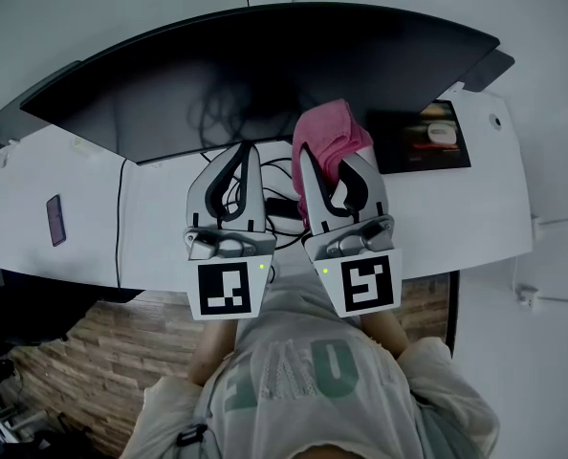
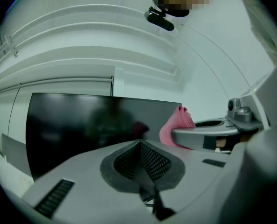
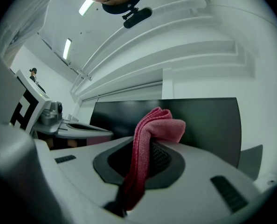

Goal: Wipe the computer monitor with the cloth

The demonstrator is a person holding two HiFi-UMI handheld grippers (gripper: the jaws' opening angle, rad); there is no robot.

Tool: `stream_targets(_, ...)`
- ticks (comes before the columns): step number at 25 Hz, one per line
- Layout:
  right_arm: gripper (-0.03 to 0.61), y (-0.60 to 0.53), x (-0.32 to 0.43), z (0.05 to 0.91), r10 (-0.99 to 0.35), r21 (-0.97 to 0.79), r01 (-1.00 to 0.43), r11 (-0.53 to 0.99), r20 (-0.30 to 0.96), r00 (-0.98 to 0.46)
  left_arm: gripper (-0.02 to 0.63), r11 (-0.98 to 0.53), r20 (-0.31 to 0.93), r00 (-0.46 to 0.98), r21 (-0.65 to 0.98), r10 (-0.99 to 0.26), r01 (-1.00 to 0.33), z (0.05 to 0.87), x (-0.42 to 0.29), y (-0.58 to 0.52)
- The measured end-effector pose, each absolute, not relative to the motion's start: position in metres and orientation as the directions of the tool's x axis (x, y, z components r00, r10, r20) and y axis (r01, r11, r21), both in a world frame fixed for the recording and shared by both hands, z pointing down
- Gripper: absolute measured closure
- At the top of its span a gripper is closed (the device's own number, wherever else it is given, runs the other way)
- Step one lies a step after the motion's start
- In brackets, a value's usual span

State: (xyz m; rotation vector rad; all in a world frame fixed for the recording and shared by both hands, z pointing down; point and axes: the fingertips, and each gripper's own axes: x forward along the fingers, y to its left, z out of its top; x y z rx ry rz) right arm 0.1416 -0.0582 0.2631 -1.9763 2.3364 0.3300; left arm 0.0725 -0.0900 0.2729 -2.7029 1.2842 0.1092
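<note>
- Monitor [image 1: 265, 75]: a wide, curved, dark screen that spans the upper part of the head view and stands at the back of a white desk [image 1: 74, 185]. It is switched off and shows only dim reflections.
- Cloth [image 1: 330, 134]: pink, bunched up just below the screen's lower edge, right of centre. In the right gripper view it folds over the jaw tips with the screen behind it.
- Right gripper [image 3: 150, 146]: its jaws are closed on the cloth, which hangs down between the pads.
- Left gripper [image 2: 141, 143]: its jaws are pressed together with nothing between them. It is level with the right gripper and just to its left, pointing at the screen.
- Cables [image 1: 222, 122] lie tangled on the desk under the screen.
- At the left of the head view lies a small dark slab, probably a phone [image 1: 56, 220].
</note>
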Motion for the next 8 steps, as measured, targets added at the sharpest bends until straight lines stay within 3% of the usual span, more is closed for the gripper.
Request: stream_targets(8, 0.522, -0.058, 0.1445, 0.2686, -0.967, 0.128, -0.98, 0.153, -0.183, -0.175, 0.609, -0.62, -0.12, 0.63, -0.111, -0.767, -0.776, 0.2767, 0.0753, -0.0905)
